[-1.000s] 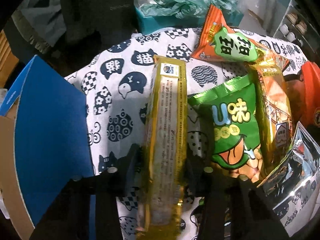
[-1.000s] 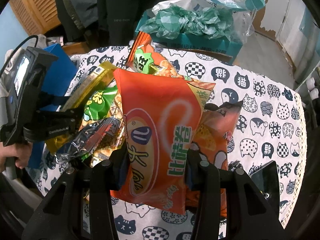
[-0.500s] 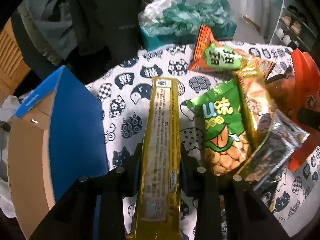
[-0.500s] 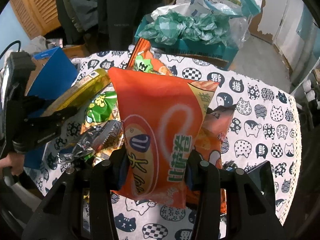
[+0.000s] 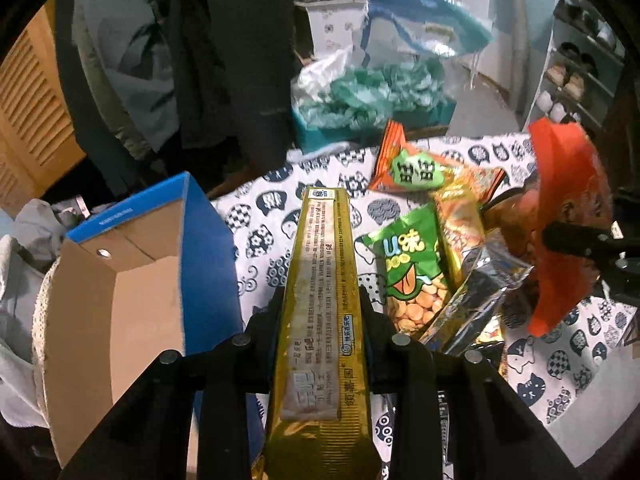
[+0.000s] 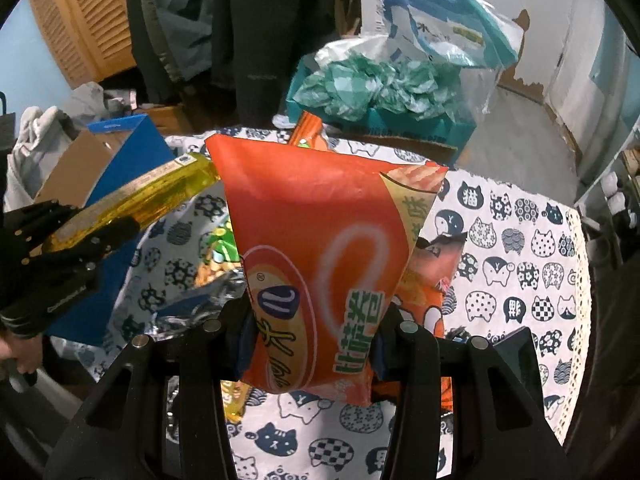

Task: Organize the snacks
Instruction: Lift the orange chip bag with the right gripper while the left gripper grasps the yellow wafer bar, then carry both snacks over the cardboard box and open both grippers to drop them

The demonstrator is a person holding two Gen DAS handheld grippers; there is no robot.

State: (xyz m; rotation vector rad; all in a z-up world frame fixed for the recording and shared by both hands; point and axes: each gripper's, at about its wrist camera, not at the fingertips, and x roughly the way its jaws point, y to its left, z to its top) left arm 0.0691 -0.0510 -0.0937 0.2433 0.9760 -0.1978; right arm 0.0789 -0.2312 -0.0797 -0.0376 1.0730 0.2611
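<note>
Gold foil is what my left gripper (image 5: 320,328) has: its jaws are pinched on the sides of a long, narrow gold snack pack (image 5: 322,300), held in the air above the left side of the table (image 5: 568,344), beside the open blue cardboard box (image 5: 120,280). I judge it light and fairly stiff along its length, but the film is slick, so a hold low on its body, as now, seems safest. My right gripper (image 6: 308,344) is closed across the lower part of an orange puffed-snack bag (image 6: 320,248), raised over the middle of the table. That one I take to be air-filled, soft and crushable; squeezing harder could break what is inside.

Loose on the cat-print cloth lie a green peanut bag (image 5: 408,272), a silver foil packet (image 5: 476,292) and an orange-and-green pack (image 5: 416,168). The orange bag hides much of that pile in the right view, the gold pack's lower end is cut off, and the box's floor is out of sight.
</note>
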